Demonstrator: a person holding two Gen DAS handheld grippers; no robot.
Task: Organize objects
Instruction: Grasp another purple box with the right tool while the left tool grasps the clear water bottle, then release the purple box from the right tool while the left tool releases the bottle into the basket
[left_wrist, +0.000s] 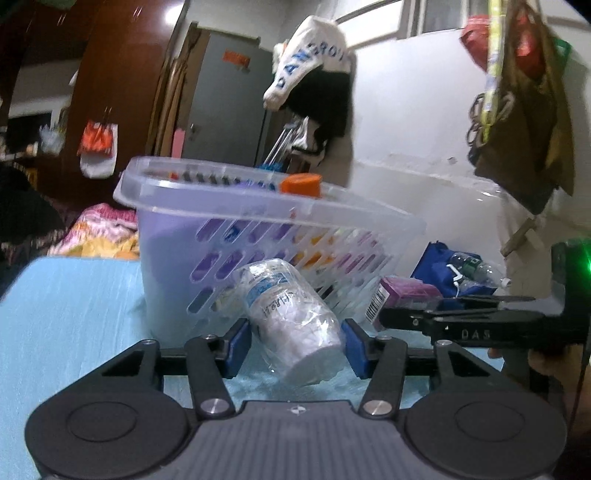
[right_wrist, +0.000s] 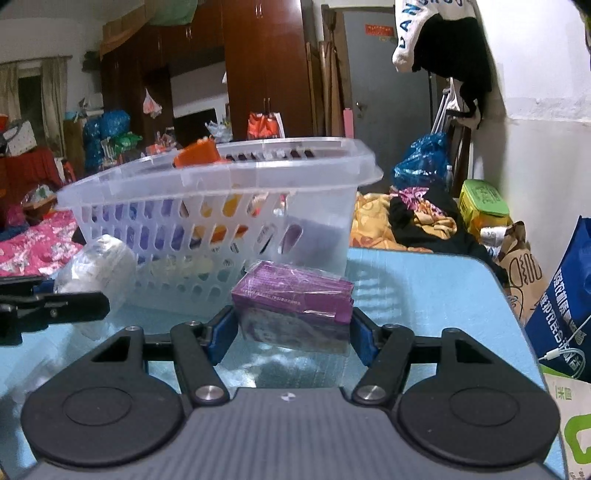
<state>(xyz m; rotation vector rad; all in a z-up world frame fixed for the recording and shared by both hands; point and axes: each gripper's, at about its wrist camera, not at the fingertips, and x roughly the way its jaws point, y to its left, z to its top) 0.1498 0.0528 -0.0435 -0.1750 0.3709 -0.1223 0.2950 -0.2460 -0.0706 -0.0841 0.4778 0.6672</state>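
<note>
We judge the loading step in hand: left claw (left_wrist: 293, 347) pinching a bottle (left_wrist: 291, 317), right claw (right_wrist: 291, 332) pinching a purple box (right_wrist: 295, 302), both low over the counter (right_wrist: 424, 288) beside the basket (right_wrist: 221, 206); next, lift each above its rim.

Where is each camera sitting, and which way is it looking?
Left wrist view: it sits on the left gripper, looking forward along its fingers at a clear tub of cotton between the pads and the basket behind; the right gripper's black arm pokes in from the right.
Right wrist view: it sits on the right gripper, looking forward at a purple box between its pads; the left gripper's black arm shows at left.
Both views share the basket, the blue table, the tub and the box.
</note>
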